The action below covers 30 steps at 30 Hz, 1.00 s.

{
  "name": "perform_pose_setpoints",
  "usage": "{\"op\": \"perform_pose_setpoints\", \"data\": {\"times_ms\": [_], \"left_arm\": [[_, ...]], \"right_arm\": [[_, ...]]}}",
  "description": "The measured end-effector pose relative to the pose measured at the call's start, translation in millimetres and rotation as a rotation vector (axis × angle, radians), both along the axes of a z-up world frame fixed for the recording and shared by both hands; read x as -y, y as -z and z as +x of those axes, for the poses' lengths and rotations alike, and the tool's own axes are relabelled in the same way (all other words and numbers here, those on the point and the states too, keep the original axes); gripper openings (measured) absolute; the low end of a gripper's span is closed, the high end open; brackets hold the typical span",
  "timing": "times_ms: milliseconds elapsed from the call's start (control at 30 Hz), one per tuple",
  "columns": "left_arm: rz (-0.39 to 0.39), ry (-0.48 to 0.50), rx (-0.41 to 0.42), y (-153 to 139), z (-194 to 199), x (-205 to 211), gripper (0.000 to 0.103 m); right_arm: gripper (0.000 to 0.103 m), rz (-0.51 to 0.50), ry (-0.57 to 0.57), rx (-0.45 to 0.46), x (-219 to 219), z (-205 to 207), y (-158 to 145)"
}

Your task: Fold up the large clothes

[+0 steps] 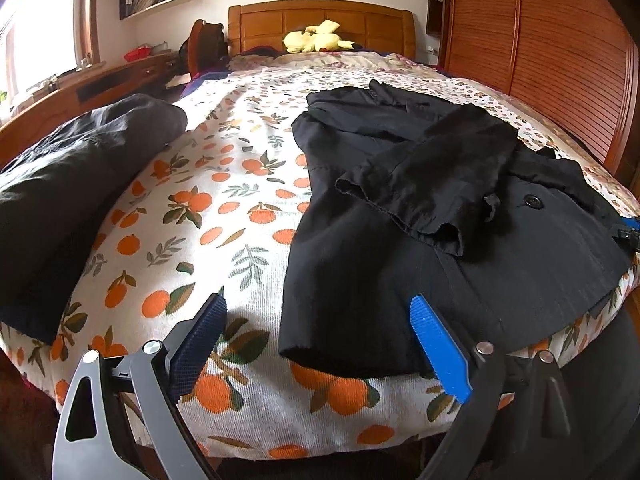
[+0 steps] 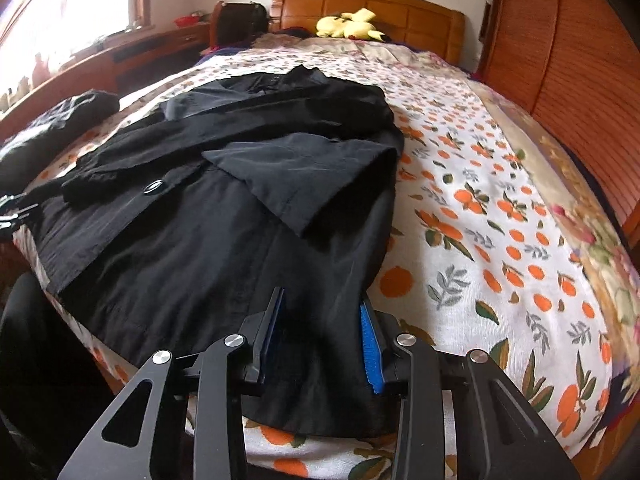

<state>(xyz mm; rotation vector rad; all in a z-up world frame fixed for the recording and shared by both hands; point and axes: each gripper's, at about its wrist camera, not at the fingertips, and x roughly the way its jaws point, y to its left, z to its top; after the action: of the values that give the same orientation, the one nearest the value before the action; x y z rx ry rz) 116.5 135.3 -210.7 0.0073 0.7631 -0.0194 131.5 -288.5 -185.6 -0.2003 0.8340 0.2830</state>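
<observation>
Altogether, two dark garments: left claw [image 1: 320, 344] wide, right claw [image 2: 322, 340] narrowed around one coat's [image 2: 224, 216] hem (pads apart).

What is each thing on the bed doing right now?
black coat: spread flat, both sleeves folded across its front.
dark clothes: folded, lying apart on the bedspread.
plush toy: lying by the headboard.
left gripper: open, at the coat's hem.
right gripper: astride the hem, grip unclear.

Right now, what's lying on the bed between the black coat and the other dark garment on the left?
Nothing: only bare orange-print bedspread lies between the coat and the dark garment, clearest in the left wrist view.
</observation>
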Motion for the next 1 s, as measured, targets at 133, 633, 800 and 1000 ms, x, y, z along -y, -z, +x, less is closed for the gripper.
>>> {"op": "perform_pose_setpoints", "data": {"times_ms": [133,633,800,1000], "left_arm": [[-0.008,0.008,-0.003,2,-5,2,0.088],[-0.023,0.043,-0.014,0,-12,10,0.064],[-0.044,0.046,-0.012,-1,-9,8,0.054],[-0.096,0.031,-0.022,-4,-7,2,0.048]], "right_arm": [[0.035,-0.011,-0.002,0.004,-2,0,3],[0.038,0.016,-0.003,0.002,5,1,9],[0.043,0.026,0.005,-0.018,10,4,13],[0.044,0.058,0.016,-0.043,22,2,13]]}}
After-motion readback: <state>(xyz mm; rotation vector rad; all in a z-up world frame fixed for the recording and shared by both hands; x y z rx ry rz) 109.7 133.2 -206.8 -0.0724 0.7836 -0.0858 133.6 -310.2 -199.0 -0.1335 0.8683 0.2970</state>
